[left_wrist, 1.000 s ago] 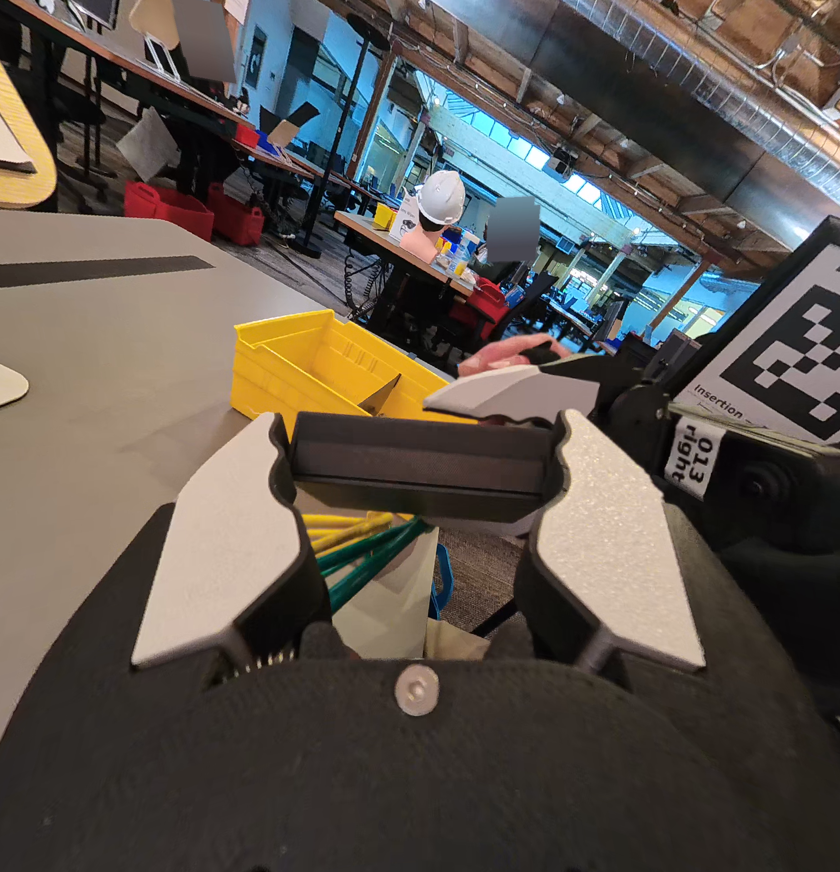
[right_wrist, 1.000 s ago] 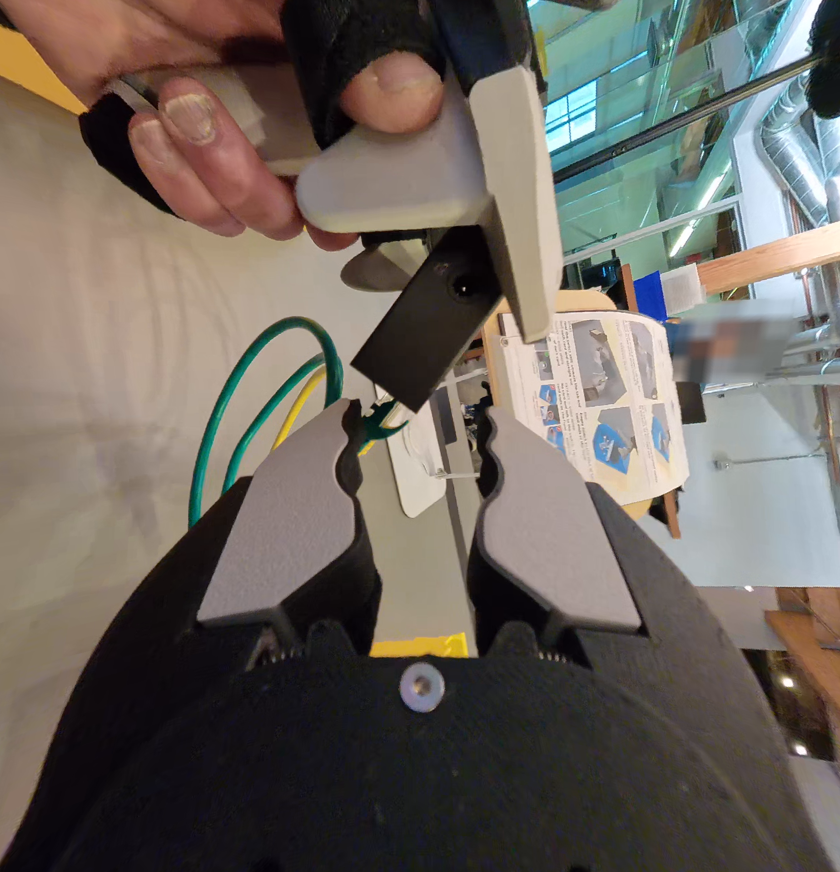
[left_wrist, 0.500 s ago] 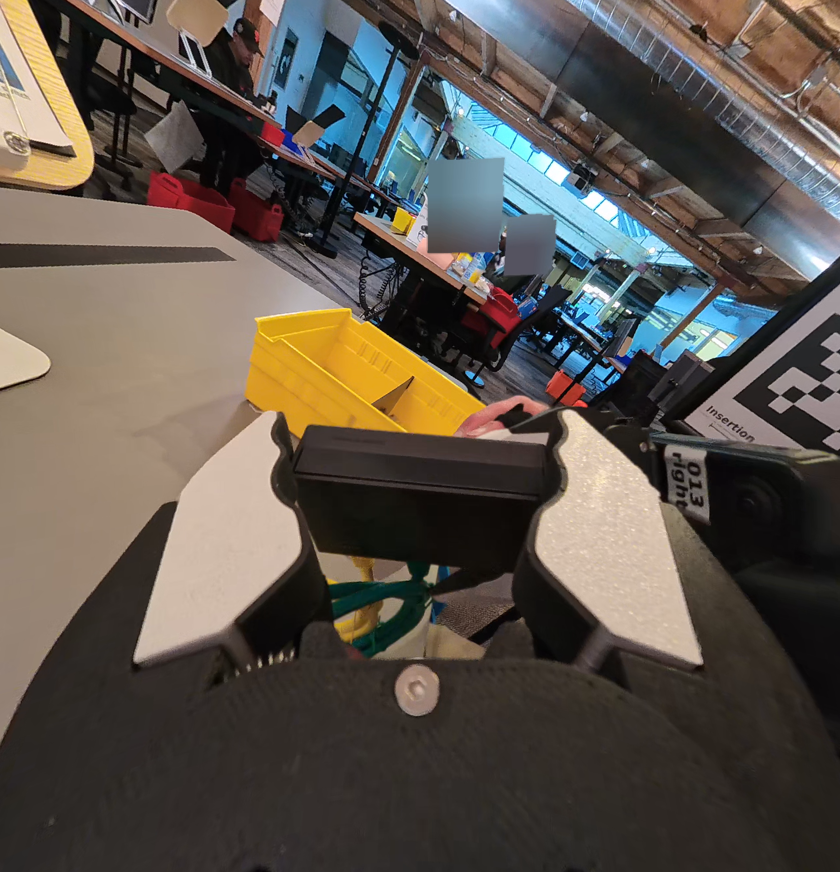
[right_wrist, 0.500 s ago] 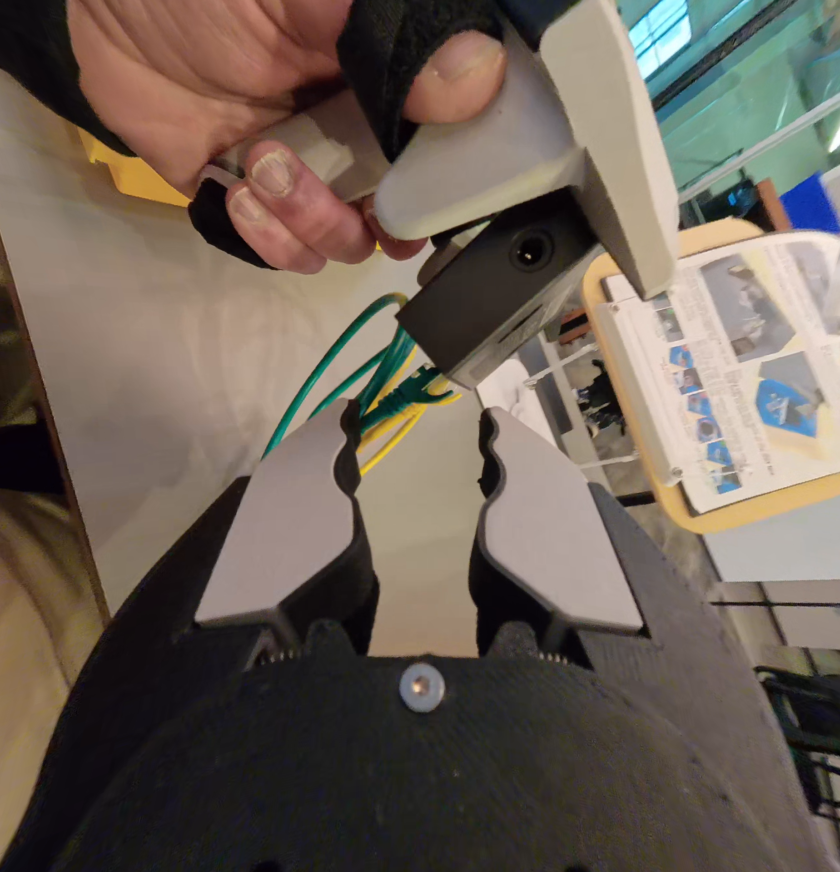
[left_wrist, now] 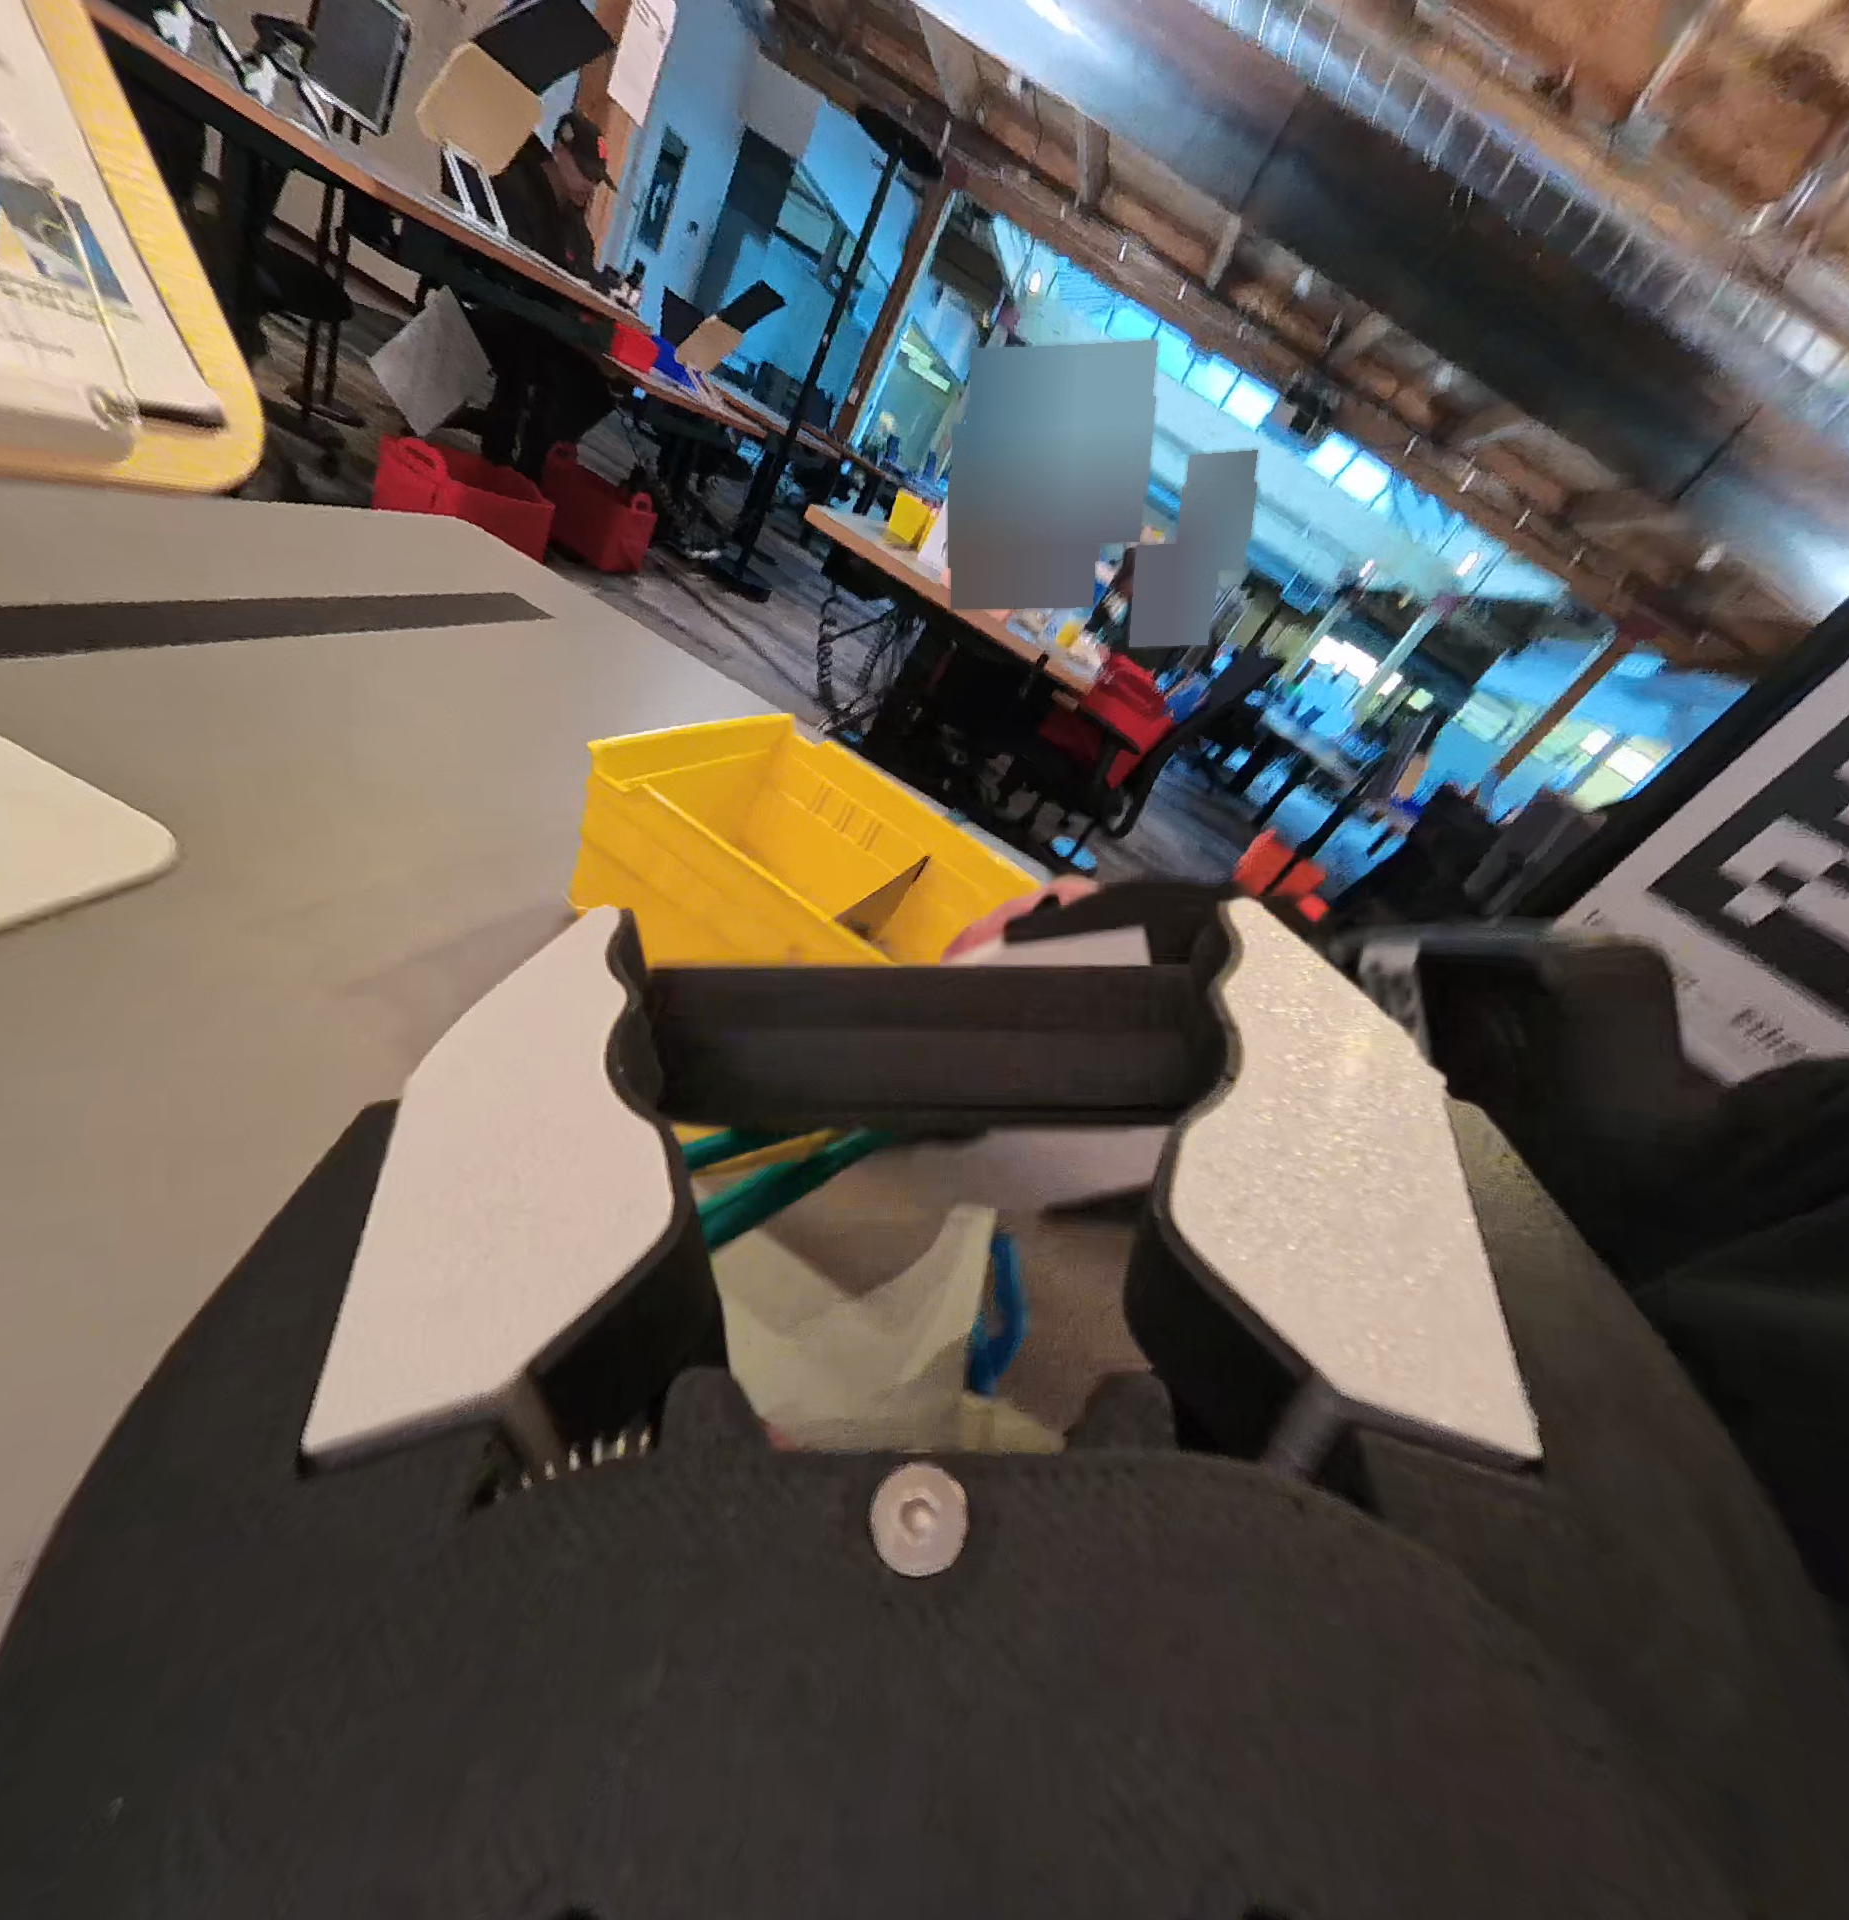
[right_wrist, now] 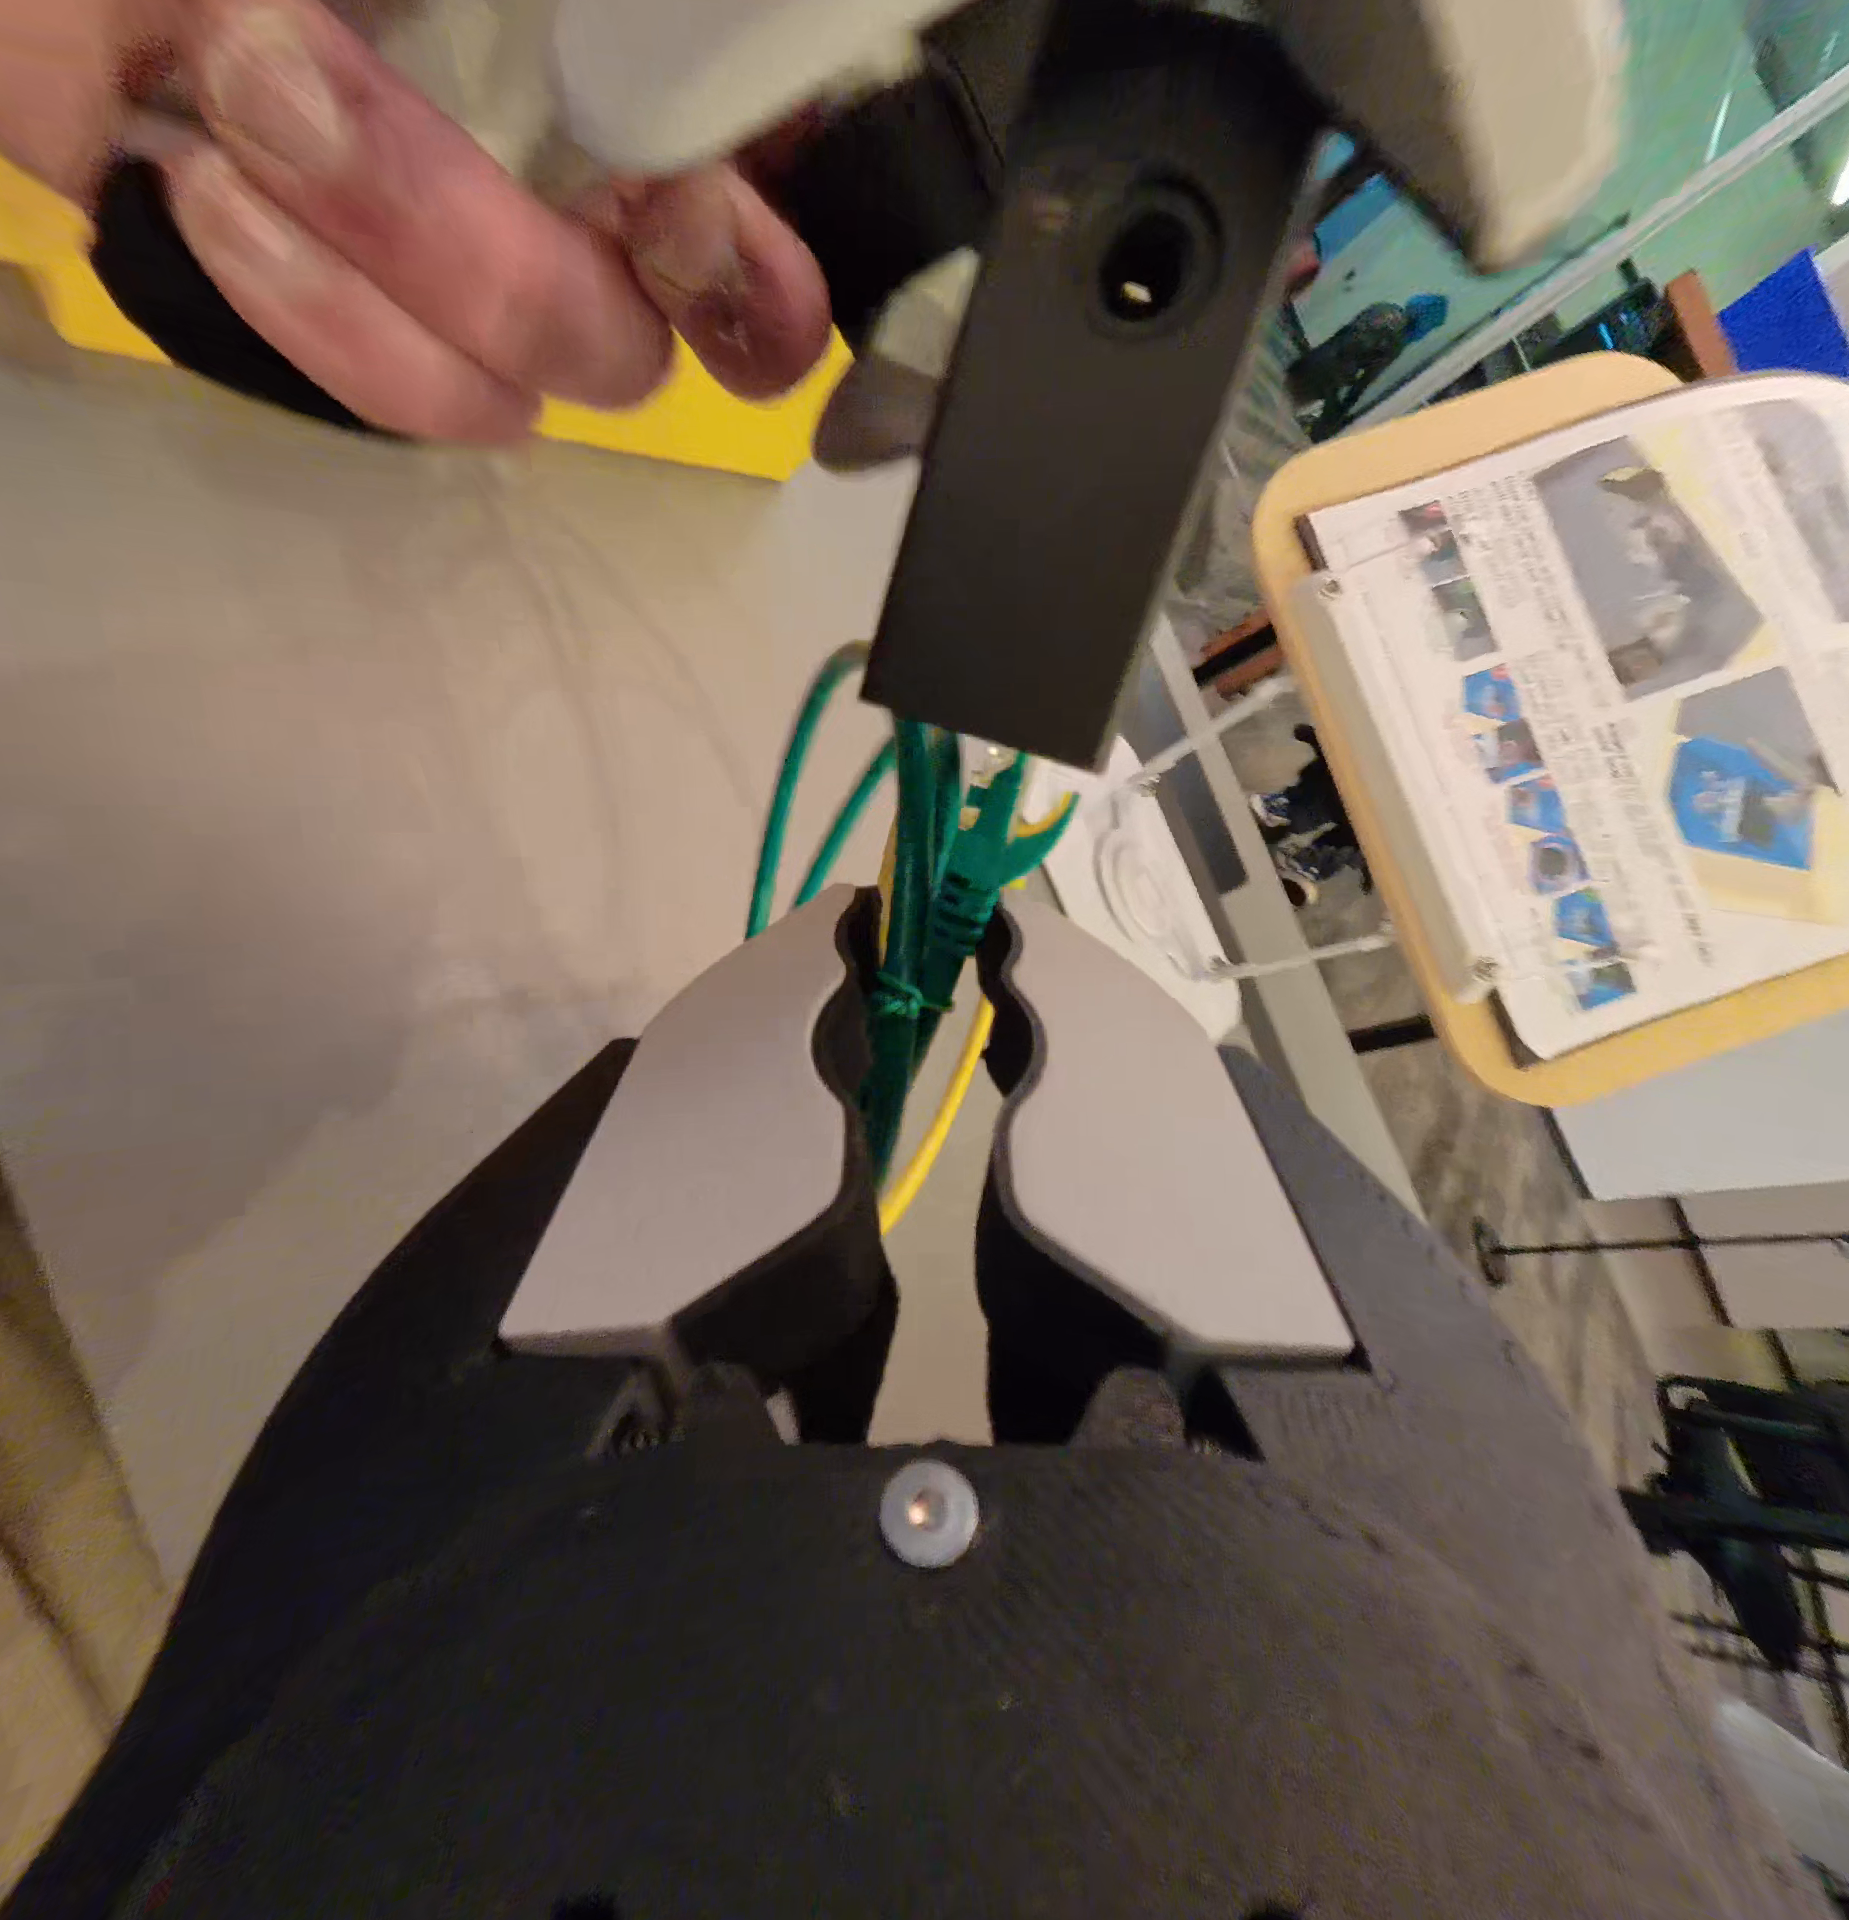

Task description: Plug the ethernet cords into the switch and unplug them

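Observation:
My left gripper (left_wrist: 920, 1029) is shut on the black switch (left_wrist: 915, 1044) and holds it crosswise between its fingertips, above the grey table (left_wrist: 276, 831). Green and yellow ethernet cords (left_wrist: 785, 1164) hang just under the switch. In the right wrist view the switch (right_wrist: 1065, 416) is at the top, end-on, with a round socket facing me and a person's hand (right_wrist: 380, 260) beside it. My right gripper (right_wrist: 925, 935) is just below the switch. Its jaws are nearly together on a bundle of green cords (right_wrist: 920, 935) near a green plug boot (right_wrist: 967, 883). A yellow cord (right_wrist: 935, 1122) runs between the fingers.
A yellow bin (left_wrist: 795, 842) stands on the table behind the switch and also shows in the right wrist view (right_wrist: 47, 260). A wooden board with a picture sheet (right_wrist: 1574, 727) stands past the table edge. A white pad (left_wrist: 37, 831) lies at the left. A white bag (left_wrist: 878, 1330) sits below the table. The gap from one gripper's tips to the other's is roughly 8 cm.
My right gripper has come up under the switch and its jaws have narrowed onto the green cords. The left gripper has kept its hold on the switch, which has tilted slightly.

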Tool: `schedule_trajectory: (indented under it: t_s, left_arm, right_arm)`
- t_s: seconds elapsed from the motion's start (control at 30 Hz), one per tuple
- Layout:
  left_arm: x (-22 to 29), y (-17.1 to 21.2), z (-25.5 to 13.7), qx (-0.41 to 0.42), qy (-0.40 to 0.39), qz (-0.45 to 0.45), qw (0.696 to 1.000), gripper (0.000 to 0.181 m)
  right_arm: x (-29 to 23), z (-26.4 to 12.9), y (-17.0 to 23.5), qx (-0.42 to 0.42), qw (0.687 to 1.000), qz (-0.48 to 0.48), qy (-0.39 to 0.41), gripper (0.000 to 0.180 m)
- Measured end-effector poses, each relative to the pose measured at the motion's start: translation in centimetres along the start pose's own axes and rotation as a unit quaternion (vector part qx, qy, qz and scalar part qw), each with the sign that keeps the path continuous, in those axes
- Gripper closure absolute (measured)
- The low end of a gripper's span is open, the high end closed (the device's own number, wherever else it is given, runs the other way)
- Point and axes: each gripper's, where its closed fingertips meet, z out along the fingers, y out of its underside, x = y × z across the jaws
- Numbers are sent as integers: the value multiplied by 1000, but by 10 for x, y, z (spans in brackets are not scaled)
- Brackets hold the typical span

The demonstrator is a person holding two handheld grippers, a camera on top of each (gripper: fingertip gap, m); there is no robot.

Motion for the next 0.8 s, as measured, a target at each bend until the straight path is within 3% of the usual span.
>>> schedule_trajectory:
  t_s: [0.13, 0.3, 0.33, 0.4, 0.47, 0.6, 0.67, 0.8]
  left_arm:
    - [6, 2, -4, -59, -29, 174, 983, 93]
    - [0, 21, -7, -166, -93, 383, 904, 88]
    - [-2, 21, -7, -176, -108, 418, 885, 93]
    - [-2, 22, -8, -191, -125, 490, 841, 120]
    - [2, 29, -8, -208, -118, 537, 809, 144]
    - [10, 38, -8, -231, -113, 584, 770, 149]
    - [15, 38, -4, -220, -115, 609, 753, 142]
    - [18, 42, -1, -223, -122, 652, 714, 151]
  right_arm:
    - [20, -7, 11, -8, 1000, 13, -9, 167]
    - [27, -20, -2, 36, 999, -4, -33, 167]
    - [26, -22, -3, 38, 998, -24, -38, 167]
    - [21, -24, -6, 38, 997, -44, -52, 167]
    - [19, -26, -8, 40, 996, -64, -55, 167]
    - [18, -33, -9, 43, 989, -124, -61, 167]
    - [16, -36, -10, 47, 985, -149, -68, 167]
    - [16, -38, -13, 40, 981, -180, -67, 167]
